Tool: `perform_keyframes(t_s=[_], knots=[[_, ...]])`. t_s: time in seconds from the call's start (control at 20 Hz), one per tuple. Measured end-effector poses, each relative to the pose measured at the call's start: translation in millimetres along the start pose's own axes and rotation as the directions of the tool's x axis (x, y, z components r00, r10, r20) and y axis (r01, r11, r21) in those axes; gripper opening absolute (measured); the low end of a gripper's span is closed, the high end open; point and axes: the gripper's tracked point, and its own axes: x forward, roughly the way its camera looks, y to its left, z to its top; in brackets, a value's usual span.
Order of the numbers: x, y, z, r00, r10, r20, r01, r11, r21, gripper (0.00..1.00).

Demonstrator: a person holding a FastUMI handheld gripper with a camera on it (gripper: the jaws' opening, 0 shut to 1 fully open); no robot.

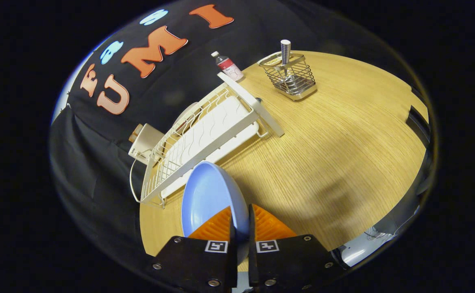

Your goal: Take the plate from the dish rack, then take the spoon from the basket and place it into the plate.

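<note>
while the blue plate (209, 191) is held up on its edge, its rim is pinched between the two fingers (217, 226) of the gripper (240, 228). the fingers are closed tight on the rim, one on each side of it, so the plate is gripped and not let go. the plate is seen standing tall just ahead of the fingers, with its hollow side turned toward the dish rack (205, 134). whether the plate touches the table cannot be told.

the wooden table (343, 142) is seen under everything. the white dish rack is set on it just beyond the plate, near the black cloth wall (91, 134). the rack is made of thin white wires, and a white tray is laid under it. a pale round thing is seen behind the rack's far side, but what it is cannot be told.

the metal wire basket (292, 79) is placed farther off on the table, well apart from the plate and beyond the far end of the rack. the spoon (285, 55) is stood upright in the basket, with its handle sticking out of the top. the handle is marked with small dots or checks.

a small bottle (227, 65) with a white cap and a red label is set by the wall, between the rack's far end and the basket. a cream box (144, 142) with a white cord is seen beside the rack, against the cloth.
</note>
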Motion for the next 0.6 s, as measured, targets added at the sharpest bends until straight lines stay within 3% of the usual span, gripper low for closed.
perform_keyframes(t_s=[0.15, 0.3, 0.4, 0.55, 0.6], knots=[[3, -12, 5, 0.999, -0.038, 0.001, 0.038, 0.998, -0.041, 0.15], [0, -21, 21, 0.998, -0.051, 0.019, 0.053, 0.996, -0.075, 0.29], [-5, -33, 43, 0.994, -0.084, 0.063, 0.091, 0.988, -0.127, 0.37], [-15, -47, 82, 0.982, -0.123, 0.142, 0.151, 0.965, -0.215, 0.39], [-18, -51, 99, 0.975, -0.134, 0.177, 0.175, 0.954, -0.243, 0.46]])
